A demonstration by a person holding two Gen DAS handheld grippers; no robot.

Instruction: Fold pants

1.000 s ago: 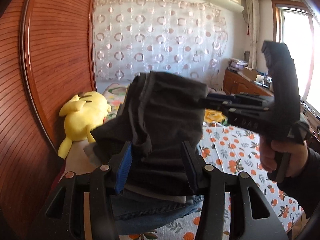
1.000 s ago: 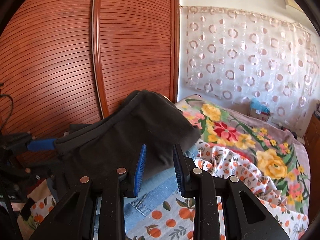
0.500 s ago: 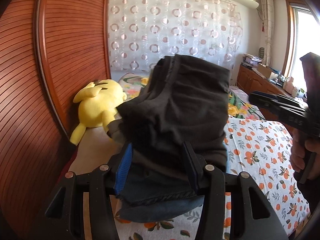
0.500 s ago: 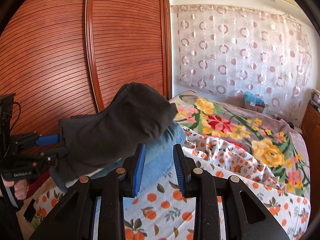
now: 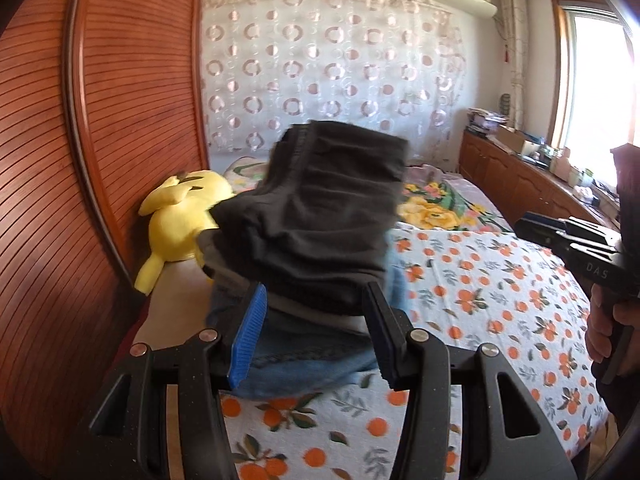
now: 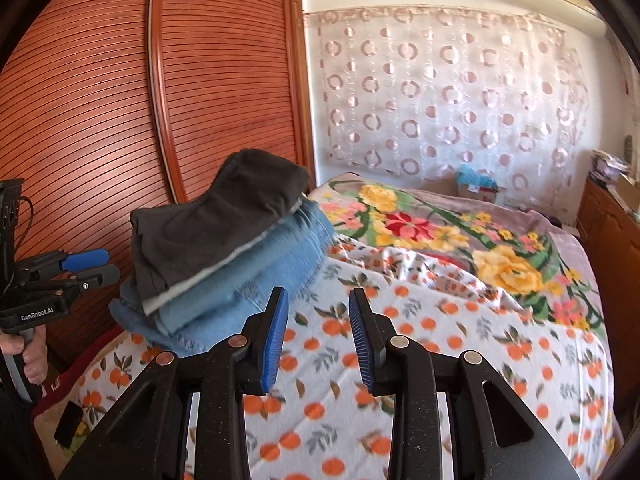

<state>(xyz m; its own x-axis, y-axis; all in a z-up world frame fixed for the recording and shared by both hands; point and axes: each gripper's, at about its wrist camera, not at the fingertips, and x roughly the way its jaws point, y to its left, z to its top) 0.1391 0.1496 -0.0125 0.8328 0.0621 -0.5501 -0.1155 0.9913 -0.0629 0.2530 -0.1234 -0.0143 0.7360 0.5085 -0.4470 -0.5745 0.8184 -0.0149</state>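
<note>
The folded dark pants (image 6: pixel 216 224) lie on top of a stack of folded jeans (image 6: pixel 240 280) on the bed (image 6: pixel 440 360) (orange-print sheet), the left gripper (image 5: pixel 316 336) open around the stack's near end, while the empty right gripper (image 6: pixel 318 336) opens well apart.

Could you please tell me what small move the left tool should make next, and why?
Probably back the left tool straight away from the pile: the folded dark pants already rest on the folded jeans, and its jaws stand open, gripping nothing.
</note>
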